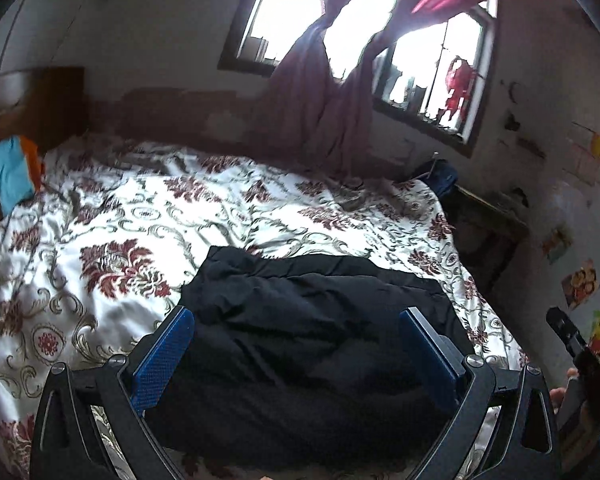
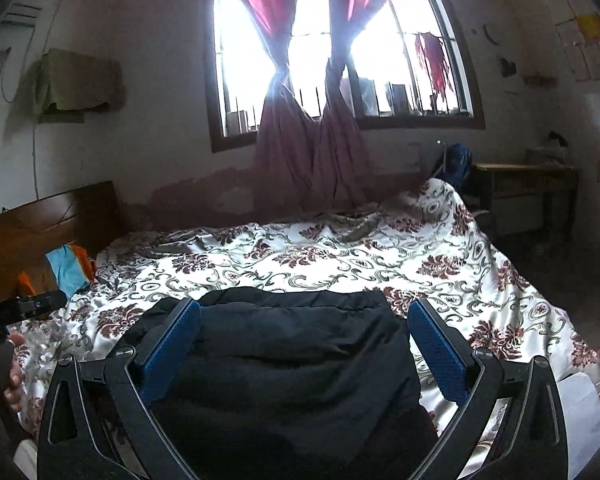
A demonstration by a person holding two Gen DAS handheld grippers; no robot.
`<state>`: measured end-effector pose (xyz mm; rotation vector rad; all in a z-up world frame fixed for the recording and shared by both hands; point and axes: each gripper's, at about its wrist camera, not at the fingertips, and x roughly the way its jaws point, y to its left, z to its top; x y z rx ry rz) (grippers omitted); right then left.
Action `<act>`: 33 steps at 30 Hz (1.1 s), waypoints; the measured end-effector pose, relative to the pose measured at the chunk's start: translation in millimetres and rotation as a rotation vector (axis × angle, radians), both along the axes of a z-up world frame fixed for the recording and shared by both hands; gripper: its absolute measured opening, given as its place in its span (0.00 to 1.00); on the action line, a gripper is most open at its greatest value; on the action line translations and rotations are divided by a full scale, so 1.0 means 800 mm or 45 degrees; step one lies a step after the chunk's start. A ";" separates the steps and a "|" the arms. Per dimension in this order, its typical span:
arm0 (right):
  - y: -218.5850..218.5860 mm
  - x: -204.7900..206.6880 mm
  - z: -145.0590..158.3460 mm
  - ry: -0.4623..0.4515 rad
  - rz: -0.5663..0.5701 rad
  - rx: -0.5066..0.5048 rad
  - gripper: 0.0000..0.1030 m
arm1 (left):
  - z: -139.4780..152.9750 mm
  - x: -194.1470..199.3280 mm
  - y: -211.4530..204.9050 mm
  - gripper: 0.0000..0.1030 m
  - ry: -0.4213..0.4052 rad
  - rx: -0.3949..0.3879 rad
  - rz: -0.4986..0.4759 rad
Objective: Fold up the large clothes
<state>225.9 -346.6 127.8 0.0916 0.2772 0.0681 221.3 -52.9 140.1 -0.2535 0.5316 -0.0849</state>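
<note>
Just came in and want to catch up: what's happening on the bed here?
A person is folding a black garment on a bed with a floral bedspread, holding tongs in each hand. The garment lies in a compact, roughly rectangular bundle near the bed's near edge. Both the left tongs and the right tongs are open and grip nothing, each looking at the bundle between its blue fingers. Whether they touch the cloth cannot be told.

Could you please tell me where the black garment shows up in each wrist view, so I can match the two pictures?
Left wrist: the black garment lies bottom centre on the floral bedspread.
Right wrist: the garment is bottom centre too.
Shared landmark: the tied red curtains at the window.
</note>
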 end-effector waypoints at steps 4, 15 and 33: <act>0.011 -0.029 -0.001 -0.037 -0.003 -0.021 0.98 | 0.006 -0.024 -0.014 1.00 -0.064 0.054 -0.019; 0.033 -0.092 -0.020 -0.087 -0.042 -0.036 0.98 | -0.004 -0.090 -0.043 1.00 -0.152 0.113 -0.059; 0.050 -0.161 -0.063 -0.052 -0.033 -0.022 0.99 | -0.035 -0.177 -0.053 1.00 -0.200 0.238 -0.046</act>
